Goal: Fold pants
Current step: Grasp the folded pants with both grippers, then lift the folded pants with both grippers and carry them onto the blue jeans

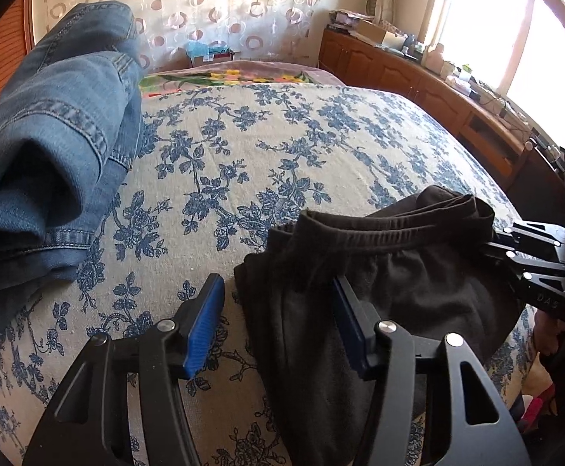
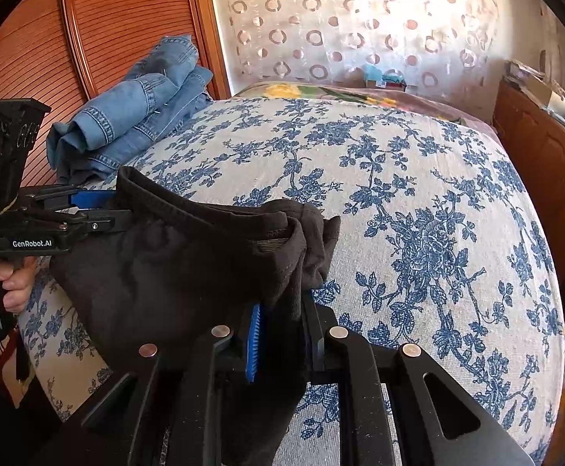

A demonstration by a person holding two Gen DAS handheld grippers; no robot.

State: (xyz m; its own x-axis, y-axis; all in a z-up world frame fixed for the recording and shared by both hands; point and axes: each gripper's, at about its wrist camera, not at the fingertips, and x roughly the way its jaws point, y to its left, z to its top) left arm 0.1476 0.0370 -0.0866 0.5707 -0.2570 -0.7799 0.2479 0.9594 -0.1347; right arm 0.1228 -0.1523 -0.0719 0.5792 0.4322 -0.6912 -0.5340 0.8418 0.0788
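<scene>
Black pants (image 1: 364, 272) with an elastic waistband hang at the near edge of the bed, held up at the waist. My left gripper (image 1: 278, 322) is open; one waistband end lies between its blue pads (image 1: 205, 326). It also shows in the right wrist view (image 2: 100, 209) at the left end of the pants (image 2: 174, 264). My right gripper (image 2: 282, 334) is shut on the other waistband end, and shows in the left wrist view (image 1: 515, 248) at the right.
The bed has a cream cover with blue flowers (image 1: 282, 147). Folded blue jeans (image 1: 53, 136) lie at its far left by a wooden headboard (image 2: 49, 39). A wooden sideboard (image 1: 418, 81) with clutter runs along the right under a window.
</scene>
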